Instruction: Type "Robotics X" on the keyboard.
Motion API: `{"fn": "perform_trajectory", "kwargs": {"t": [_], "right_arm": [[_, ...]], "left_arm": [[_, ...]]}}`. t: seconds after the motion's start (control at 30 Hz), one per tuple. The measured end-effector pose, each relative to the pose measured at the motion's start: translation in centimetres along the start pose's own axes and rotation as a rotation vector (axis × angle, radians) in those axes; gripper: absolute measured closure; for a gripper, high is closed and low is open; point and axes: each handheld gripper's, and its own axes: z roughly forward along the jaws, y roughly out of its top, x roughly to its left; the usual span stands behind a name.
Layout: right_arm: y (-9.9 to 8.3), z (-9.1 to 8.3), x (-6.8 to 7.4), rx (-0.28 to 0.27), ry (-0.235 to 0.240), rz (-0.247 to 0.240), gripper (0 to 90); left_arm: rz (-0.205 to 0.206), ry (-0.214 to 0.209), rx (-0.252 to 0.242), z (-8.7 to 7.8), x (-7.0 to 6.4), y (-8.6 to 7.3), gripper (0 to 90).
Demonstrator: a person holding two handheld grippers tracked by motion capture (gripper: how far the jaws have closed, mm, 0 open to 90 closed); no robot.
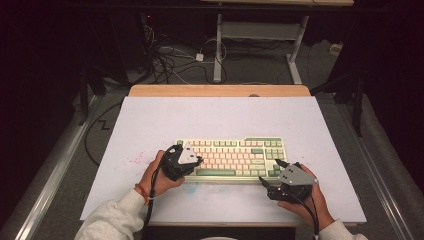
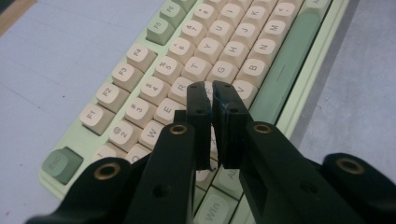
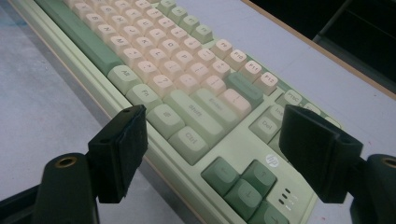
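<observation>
On the left side of the table (image 1: pixel 150 120), the left tongs (image 2: pixel 212 88) hang over the keyboard (image 1: pixel 231 159). Their two black jaws are pinched together with nothing between them. The tips sit over the pale letter keys, close to the R key (image 2: pixel 183 89), and it is hard to tell if they touch a key or just float above it. It looks like the person is using the closed tips like one finger to press a key.

To do this well, the person should aim the tips at the middle of one key. The push should go straight down and be soft, so the tips do not slip onto the key beside it. Then the tips should lift straight up again.

The keyboard lies flat in the middle of the white table, near the person's edge. It is light green with cream keys and a long green space bar (image 1: pixel 215 172).

On the right, the right tongs (image 3: pixel 229 154) are spread wide open and hold nothing. They wait just past the right end of the keyboard, near the dark green arrow keys (image 3: pixel 243 182). They could press on that end if the keyboard starts to slide.
</observation>
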Motion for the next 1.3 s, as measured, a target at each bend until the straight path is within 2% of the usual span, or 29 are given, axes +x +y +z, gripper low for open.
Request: {"fn": "perform_trajectory", "kwargs": {"t": [0.5, 0.6, 0.7, 0.77, 0.83, 0.93, 1.07, 1.17, 1.3], "right_arm": [[0.0, 0.0, 0.0, 0.001, 0.003, -0.002, 24.0], [0.0, 0.0, 0.0, 0.001, 0.002, 0.0, 24.0], [0.0, -0.1, 0.0, -0.001, 0.001, 0.001, 24.0], [0.0, -0.1, 0.0, -0.001, -0.001, 0.004, 24.0], [0.0, -0.1, 0.0, -0.001, -0.001, 0.003, 24.0], [0.0, -0.1, 0.0, -0.002, 0.001, 0.002, 24.0], [0.0, -0.1, 0.0, -0.002, 0.002, 0.002, 24.0], [0.0, -0.1, 0.0, -0.001, 0.004, 0.003, 24.0], [0.1, -0.1, 0.0, -0.005, 0.004, 0.003, 24.0]], "left_arm": [[-0.007, 0.012, 0.0, -0.5, 0.4, -0.9, 78.7], [-0.003, 0.024, -0.007, -0.8, 0.4, -1.3, 72.2], [0.0, 0.035, -0.03, -1.4, 0.3, -1.9, 60.1], [-0.003, 0.06, -0.051, -1.7, 0.2, -2.3, 49.0], [0.002, 0.09, -0.062, -2.0, 0.1, -2.7, 42.9], [-0.007, 0.108, -0.08, -2.4, -0.1, -3.2, 32.4], [-0.01, 0.139, -0.092, -2.8, -0.4, -4.0, 24.5], [-0.006, 0.156, -0.093, -3.0, -0.4, -4.7, 21.2], [-0.026, 0.16, -0.079, -3.3, -0.5, -5.9, 19.9]]}}
